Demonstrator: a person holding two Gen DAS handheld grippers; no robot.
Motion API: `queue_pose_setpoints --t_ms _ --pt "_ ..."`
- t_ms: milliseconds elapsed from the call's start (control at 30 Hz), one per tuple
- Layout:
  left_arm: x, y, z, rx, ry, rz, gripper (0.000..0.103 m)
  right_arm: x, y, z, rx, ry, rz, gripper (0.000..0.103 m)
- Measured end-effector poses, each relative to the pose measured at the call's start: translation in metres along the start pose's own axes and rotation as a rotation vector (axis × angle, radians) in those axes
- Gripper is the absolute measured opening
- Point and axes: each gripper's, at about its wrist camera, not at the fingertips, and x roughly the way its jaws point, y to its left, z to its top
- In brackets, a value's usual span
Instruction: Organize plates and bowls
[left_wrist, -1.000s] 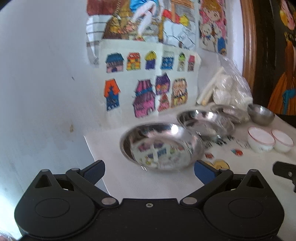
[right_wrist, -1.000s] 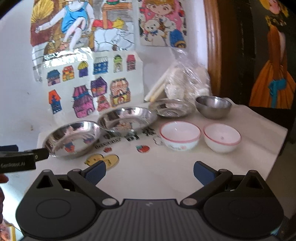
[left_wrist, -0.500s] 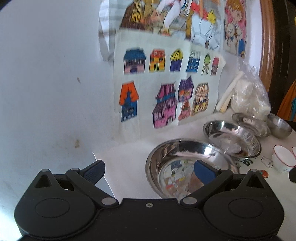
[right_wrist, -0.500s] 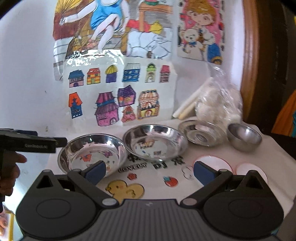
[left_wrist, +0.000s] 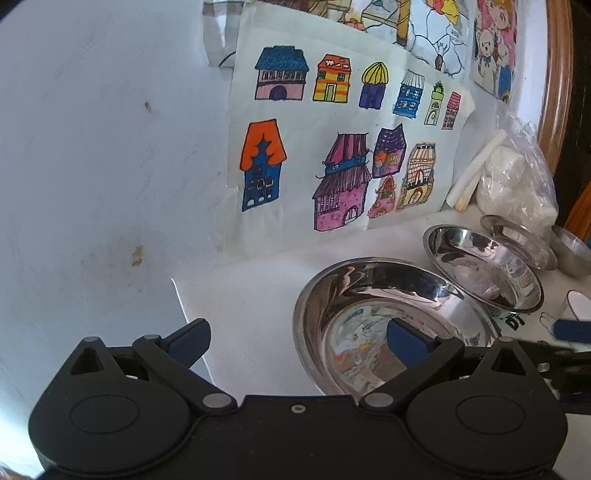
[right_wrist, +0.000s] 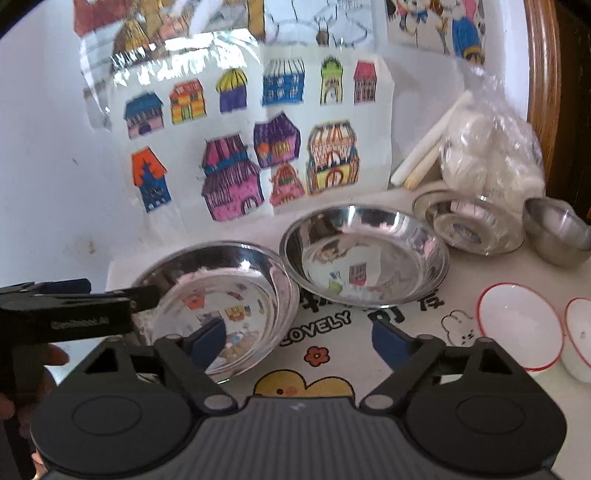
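Two wide steel plates sit side by side on the table: the left one and the right one. My left gripper is open, its right finger over the left plate and its left finger outside the rim; it also shows in the right wrist view. My right gripper is open and empty in front of both plates. A small steel plate, a small steel bowl and two white red-rimmed bowls lie to the right.
A wall with children's drawings stands right behind the dishes. A plastic bag of white things leans at the back right beside a wooden frame. The tablecloth has cartoon prints. The table's left edge is near the left plate.
Both grippers have moved forward to the dishes. My left gripper has come down over the left plate's left rim. My right gripper has drawn closer to the two big plates.
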Motion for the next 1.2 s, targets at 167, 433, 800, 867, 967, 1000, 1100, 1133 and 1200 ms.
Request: queue_pose_setpoints --t_ms 167,433,800,867,967,1000,1100,1133,1200 --pt "0.001 0.001 -0.001 -0.028 0.010 -0.013 0.086 0.015 0.002 -0.003 0.019 0.033 0.023 0.073" --pt "0.004 0.000 -0.001 -0.076 0.032 -0.059 0.044 0.027 0.001 -0.006 0.104 0.063 0.058 0.033" --pt "0.009 0.020 -0.009 -0.166 0.094 -0.134 0.014 0.022 0.004 -0.008 0.173 0.094 0.057 0.019" --pt "0.000 0.023 -0.011 -0.167 0.090 -0.148 0.014 0.013 0.006 -0.011 0.175 0.090 0.065 0.019" --pt "-0.016 0.025 -0.013 -0.156 0.065 -0.165 0.014 -0.004 0.009 -0.015 0.177 0.065 0.080 0.020" --pt "-0.020 0.024 -0.013 -0.151 0.059 -0.169 0.014 -0.009 0.009 -0.016 0.177 0.058 0.085 0.020" --pt "-0.035 0.020 -0.009 -0.126 0.033 -0.182 0.014 -0.024 0.009 -0.014 0.176 0.038 0.093 0.020" --pt "-0.039 0.018 -0.007 -0.117 0.022 -0.186 0.014 -0.029 0.007 -0.013 0.176 0.027 0.095 0.020" --pt "-0.046 0.012 -0.001 -0.100 0.004 -0.193 0.015 -0.038 0.004 -0.009 0.176 0.004 0.093 0.020"
